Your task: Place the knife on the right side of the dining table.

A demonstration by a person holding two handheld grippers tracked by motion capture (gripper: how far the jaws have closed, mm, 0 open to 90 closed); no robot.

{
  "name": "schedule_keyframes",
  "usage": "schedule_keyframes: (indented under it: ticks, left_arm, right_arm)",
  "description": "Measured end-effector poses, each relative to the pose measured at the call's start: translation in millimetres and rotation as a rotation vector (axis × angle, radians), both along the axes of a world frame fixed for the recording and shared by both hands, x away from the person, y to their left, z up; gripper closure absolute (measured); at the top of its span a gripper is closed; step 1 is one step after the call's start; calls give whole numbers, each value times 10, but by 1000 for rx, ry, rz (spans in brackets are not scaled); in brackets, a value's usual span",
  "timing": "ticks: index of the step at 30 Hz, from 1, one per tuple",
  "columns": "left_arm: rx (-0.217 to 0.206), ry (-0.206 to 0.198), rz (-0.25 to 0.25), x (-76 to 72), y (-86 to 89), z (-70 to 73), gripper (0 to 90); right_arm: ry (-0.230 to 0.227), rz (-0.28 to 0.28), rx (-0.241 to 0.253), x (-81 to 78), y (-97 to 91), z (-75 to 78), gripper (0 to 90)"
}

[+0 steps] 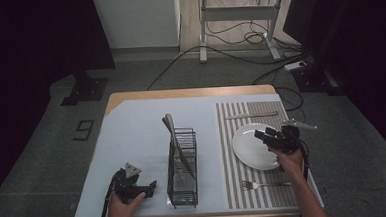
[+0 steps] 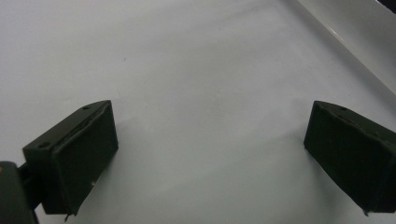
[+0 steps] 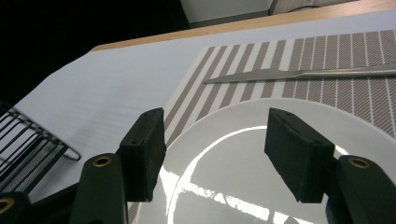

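My right gripper point(image 3: 212, 154), jaws apart, hovers over the white plate point(image 1: 251, 150) (knife point(image 3: 299, 73) beyond its rim); left gripper point(image 2: 205, 154) gapes over bare tabletop point(image 2: 187, 70).

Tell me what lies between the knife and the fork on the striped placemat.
The white plate lies between them in the high view: the knife beyond it, the fork nearer the person. The right gripper hovers open over the plate.

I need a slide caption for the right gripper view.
Open right gripper above a white plate, knife behind on the striped placemat.
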State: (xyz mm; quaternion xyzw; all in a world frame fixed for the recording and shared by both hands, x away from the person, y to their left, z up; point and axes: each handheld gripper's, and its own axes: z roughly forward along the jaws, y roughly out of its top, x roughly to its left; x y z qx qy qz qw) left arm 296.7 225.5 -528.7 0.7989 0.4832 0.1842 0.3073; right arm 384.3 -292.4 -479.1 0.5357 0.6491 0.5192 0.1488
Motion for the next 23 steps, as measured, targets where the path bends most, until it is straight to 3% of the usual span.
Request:
schedule_keyframes:
  ticks: [6, 11, 23]
  left_arm:
    - [0, 0, 0, 0, 0, 0, 22]
    - [0, 0, 0, 0, 0, 0, 23]
    - [0, 0, 0, 0, 0, 0, 22]
  right_arm:
    - [-29, 34, -2, -197, 57, 29, 380]
    - [-26, 59, 7, -313, 131, -58, 380]
    - [-29, 67, -18, -356, 205, -145, 371]
